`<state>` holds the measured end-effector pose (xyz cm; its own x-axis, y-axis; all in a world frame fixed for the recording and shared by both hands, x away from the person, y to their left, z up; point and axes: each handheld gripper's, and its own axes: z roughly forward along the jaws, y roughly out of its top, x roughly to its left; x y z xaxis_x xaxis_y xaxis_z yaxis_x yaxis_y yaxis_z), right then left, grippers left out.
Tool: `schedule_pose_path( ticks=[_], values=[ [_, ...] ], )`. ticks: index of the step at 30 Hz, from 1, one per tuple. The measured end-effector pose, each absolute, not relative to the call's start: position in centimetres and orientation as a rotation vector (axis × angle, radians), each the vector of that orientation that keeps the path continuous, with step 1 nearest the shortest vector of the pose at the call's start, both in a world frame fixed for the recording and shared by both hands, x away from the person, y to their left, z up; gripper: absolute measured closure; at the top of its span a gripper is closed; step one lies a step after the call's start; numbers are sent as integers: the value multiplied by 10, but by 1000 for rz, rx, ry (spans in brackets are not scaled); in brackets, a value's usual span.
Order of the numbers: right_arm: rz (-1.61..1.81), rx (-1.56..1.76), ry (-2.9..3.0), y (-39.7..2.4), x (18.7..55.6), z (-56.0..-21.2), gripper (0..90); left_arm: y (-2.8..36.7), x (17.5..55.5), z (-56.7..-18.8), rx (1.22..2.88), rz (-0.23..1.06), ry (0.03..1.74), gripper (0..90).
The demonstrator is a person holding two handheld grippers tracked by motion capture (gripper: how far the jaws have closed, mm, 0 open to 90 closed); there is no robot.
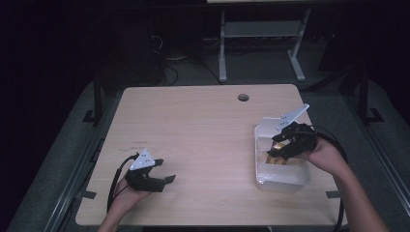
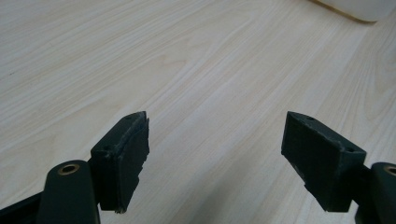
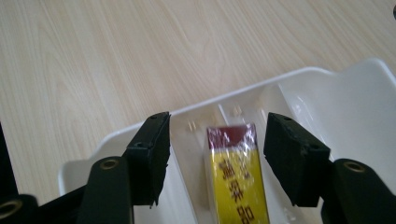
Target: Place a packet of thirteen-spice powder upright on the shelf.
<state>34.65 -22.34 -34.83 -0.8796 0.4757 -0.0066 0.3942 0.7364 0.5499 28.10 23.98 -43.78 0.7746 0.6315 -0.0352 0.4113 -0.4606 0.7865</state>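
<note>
White plastic forms the bin point(image 1: 282, 180) that stands on the right part of the light wood tabletop point(image 1: 203, 140), near its right edge. Inside the bin lies one packet point(image 3: 236, 179): yellow with red lettering, a dark red end band, wrapped in clear film. It rests on the bin floor, its long side running away from the right gripper point(image 1: 280, 145).

The right gripper hangs over the bin with its fingers point(image 3: 154, 156) spread wider than the packet; the packet sits between them with a gap on each side, so nothing is held.

The left gripper point(image 1: 162, 171) is at the tabletop's near left part, well apart from the bin. Its fingers point(image 2: 123, 158) stand wide with only bare wood between them.

The high view shows the bin contents as a dim yellow patch; the right gripper view shows the lettering and film. The left gripper view catches a bin corner point(image 2: 355, 9) at its top edge.
</note>
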Motion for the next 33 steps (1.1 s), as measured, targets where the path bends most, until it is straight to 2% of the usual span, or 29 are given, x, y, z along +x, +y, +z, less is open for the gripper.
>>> schedule_pose_path(
  ticks=[33],
  values=[
    [950,602,2823,-159,338,-340,348,244,279,-435,2113,341,780,219]
  ],
)
